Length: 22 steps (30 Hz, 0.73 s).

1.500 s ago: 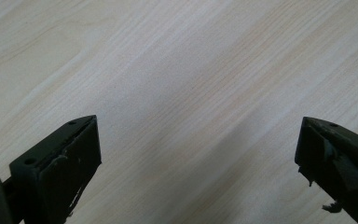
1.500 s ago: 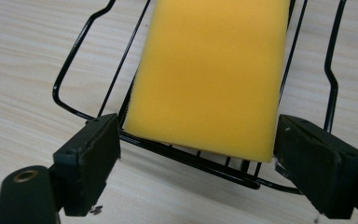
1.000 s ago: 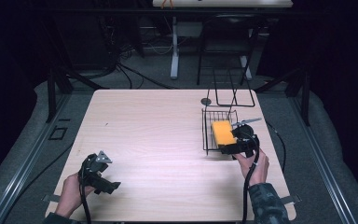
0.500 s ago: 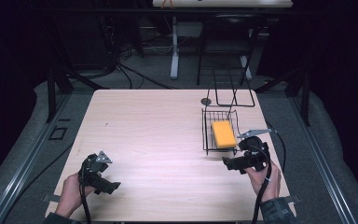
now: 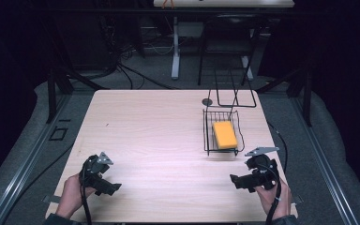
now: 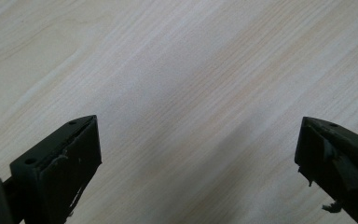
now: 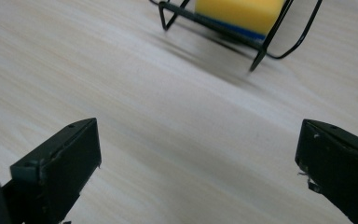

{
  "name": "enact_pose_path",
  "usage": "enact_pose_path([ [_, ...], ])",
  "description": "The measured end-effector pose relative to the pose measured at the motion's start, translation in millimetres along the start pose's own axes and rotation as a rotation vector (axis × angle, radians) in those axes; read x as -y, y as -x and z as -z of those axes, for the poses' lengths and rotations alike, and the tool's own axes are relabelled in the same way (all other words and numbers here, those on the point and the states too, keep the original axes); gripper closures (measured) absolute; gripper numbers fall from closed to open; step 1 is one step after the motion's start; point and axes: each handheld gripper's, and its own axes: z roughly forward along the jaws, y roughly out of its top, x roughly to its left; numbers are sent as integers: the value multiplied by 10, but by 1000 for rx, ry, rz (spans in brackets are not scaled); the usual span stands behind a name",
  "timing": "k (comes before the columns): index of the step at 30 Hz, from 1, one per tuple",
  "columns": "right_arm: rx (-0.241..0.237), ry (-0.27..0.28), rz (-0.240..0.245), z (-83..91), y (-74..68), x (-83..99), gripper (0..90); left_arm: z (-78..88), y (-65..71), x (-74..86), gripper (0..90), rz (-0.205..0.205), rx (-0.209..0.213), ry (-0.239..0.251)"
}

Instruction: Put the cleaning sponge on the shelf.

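My light wooden table [image 5: 159,136] carries a black wire basket [image 5: 208,136], with a small dark disc [image 5: 207,101] behind it.

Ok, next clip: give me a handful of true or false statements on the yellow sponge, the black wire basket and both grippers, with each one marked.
1. The yellow rectangular sponge lies inside the black wire basket. True.
2. The right gripper is clamped on the sponge. False: its jaws stand wide open with nothing between them, over bare table in front of the basket.
3. The left gripper is open, with only the pale wooden table beneath its jaws. True.
4. The basket sits at the table's left edge. False: it sits on the right half, toward the far side.
5. The sponge's yellow face has a blue layer under it in the right gripper view. True.
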Motion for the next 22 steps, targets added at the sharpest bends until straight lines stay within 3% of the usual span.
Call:
enact_pose_path([
  [5,1,-40,7,-47,-23,117,0,-7,2,-1,5,-4,1,-10],
  [9,18,-104,20,-152,-25,250,0,-9,4,1,6,-6,3,-13],
  [15,2,-171,22,-267,-42,373,0,-20,11,-5,7,-20,6,-23],
  [22,5,-200,40,-313,-48,389,0,-22,19,-8,7,-12,7,-17],
])
